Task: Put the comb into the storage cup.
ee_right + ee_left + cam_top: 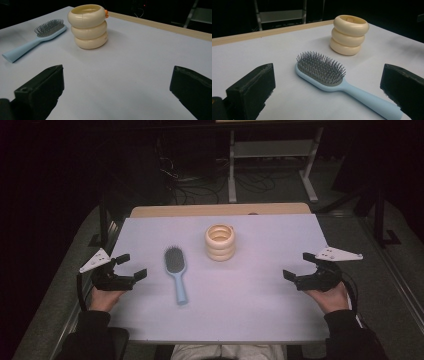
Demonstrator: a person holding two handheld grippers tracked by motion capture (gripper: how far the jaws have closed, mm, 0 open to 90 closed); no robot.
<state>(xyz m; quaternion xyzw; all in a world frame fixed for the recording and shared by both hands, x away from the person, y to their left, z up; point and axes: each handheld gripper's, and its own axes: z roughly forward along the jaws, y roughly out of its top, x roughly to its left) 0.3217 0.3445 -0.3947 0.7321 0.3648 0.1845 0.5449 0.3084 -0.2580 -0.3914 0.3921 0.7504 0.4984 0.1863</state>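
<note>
Both claws, left claw point(131, 265) and right claw point(296, 265), gape empty; cream ringed holder point(220, 241) stands beside hairbrush point(176, 272).

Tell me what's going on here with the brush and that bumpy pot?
A person sits at a white table with a claw in each hand. The left claw and the right claw both rest near the table's side edges, open and holding nothing. A light blue hairbrush lies bristles-up between them, nearer the left claw. Beyond it stands a cream holder shaped like three stacked rings, upright. Nothing is being touched yet.
</note>
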